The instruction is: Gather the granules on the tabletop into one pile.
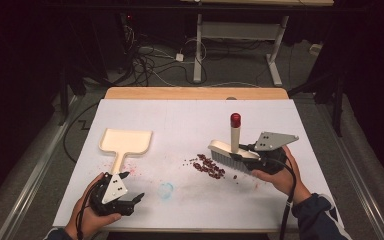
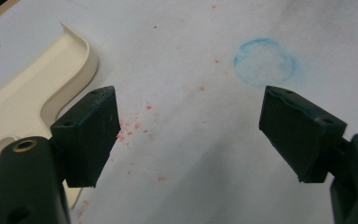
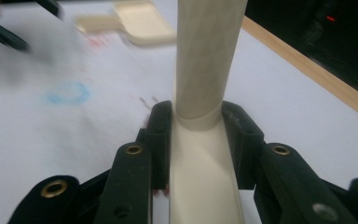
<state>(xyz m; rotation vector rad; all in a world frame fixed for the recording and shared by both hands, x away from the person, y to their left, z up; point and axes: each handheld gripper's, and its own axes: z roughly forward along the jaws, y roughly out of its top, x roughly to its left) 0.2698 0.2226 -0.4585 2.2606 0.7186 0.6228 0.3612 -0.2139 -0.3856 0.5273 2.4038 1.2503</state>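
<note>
Brush (image 1: 228, 151) — cream, red-capped upright handle — clamped in right gripper (image 1: 260, 155); left gripper (image 1: 130, 197) gapes.

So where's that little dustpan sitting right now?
In the high view the cream dustpan lies flat on the table's left side, its handle pointing toward the open left gripper, well apart from the brush.

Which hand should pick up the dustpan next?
Left. The left gripper is open and empty beside the dustpan handle; the right gripper is shut on the brush by the crumbs.
</note>
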